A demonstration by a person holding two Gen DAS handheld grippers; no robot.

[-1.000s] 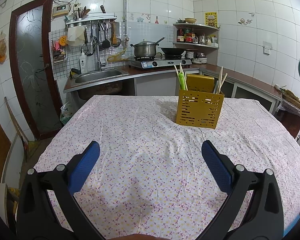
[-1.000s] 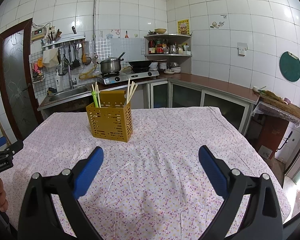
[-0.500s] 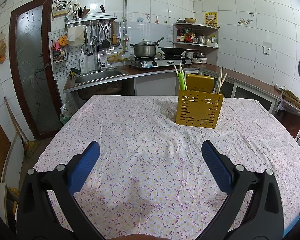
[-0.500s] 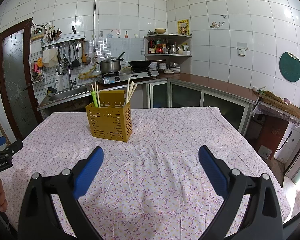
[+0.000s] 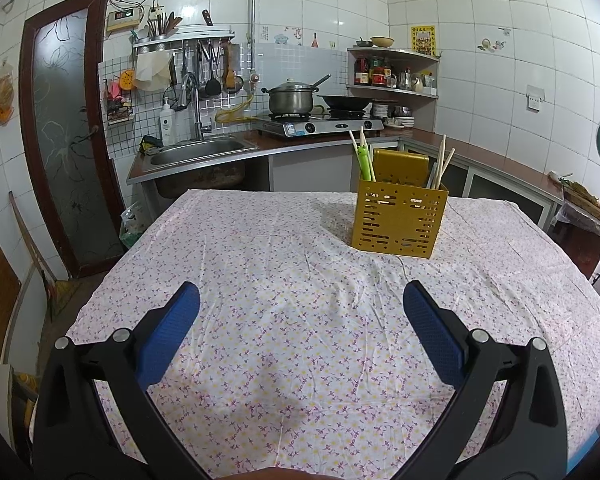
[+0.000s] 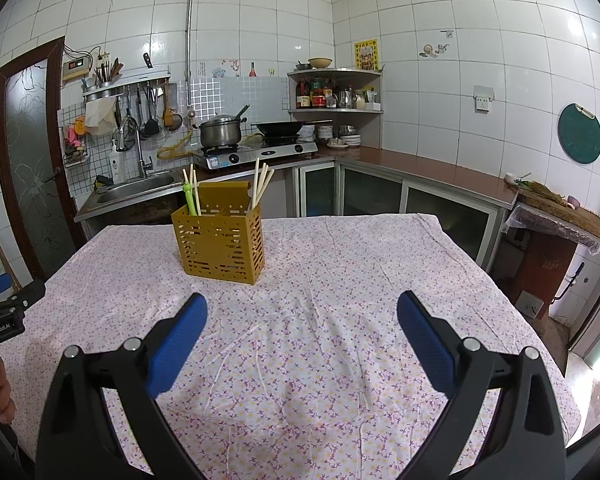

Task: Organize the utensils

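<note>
A yellow slotted utensil holder (image 5: 398,222) stands on the floral tablecloth (image 5: 284,320), far from both grippers; it also shows in the right wrist view (image 6: 219,246). Its left compartment holds a green utensil (image 5: 363,160) and pale chopsticks; its right compartment holds wooden chopsticks (image 5: 442,162). My left gripper (image 5: 301,304) is open and empty above the near part of the table. My right gripper (image 6: 302,314) is open and empty, also over the near part of the table. The left gripper's body shows at the left edge of the right wrist view (image 6: 8,312).
A kitchen counter with a sink (image 5: 198,152), a pot on a stove (image 5: 292,98) and a wok stands behind the table. A door (image 5: 60,140) is at the left. A wooden side table (image 6: 556,216) stands at the right.
Both views have shifted very slightly; the holder sits a little higher in the right wrist view. Both grippers stay open and empty.
</note>
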